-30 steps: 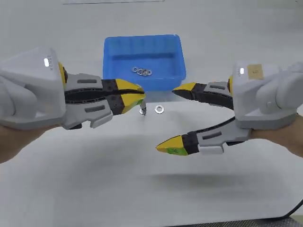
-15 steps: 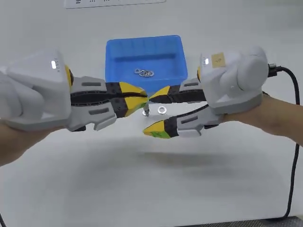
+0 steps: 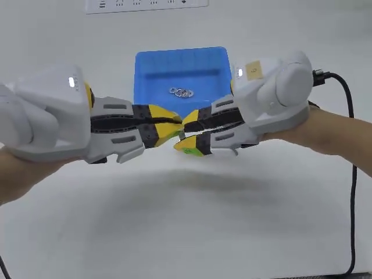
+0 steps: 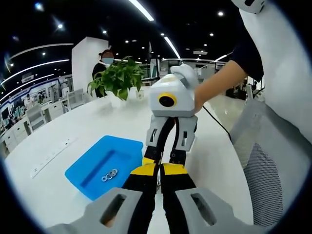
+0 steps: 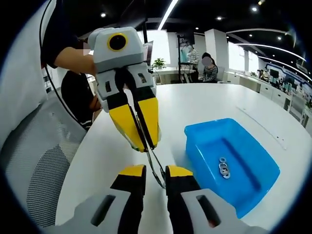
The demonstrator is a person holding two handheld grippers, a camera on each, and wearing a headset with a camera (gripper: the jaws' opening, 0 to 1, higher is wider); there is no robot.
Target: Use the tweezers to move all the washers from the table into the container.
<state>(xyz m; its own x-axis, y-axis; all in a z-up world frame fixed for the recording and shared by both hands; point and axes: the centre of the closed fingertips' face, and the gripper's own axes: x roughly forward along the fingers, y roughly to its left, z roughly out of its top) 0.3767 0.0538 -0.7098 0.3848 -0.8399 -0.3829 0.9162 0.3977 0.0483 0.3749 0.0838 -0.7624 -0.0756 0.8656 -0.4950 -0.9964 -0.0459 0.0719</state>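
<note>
Where the head view has the left tool (image 3: pixel 176 124) meeting the right tool (image 3: pixel 182 135), the right gripper view shows tweezers (image 5: pixel 149 155) clamped in the former, tip between the latter's slightly parted jaws; washers (image 3: pixel 181 92) lie in the container (image 3: pixel 151 64) at 12 o'clock.

The right tongs (image 3: pixel 183 135) are now tip to tip with the left tongs (image 3: pixel 178 125), no longer well off to the right. Their jaws, wide apart a second ago, are down to a slim gap either side of the tweezers (image 5: pixel 151 158).
</note>
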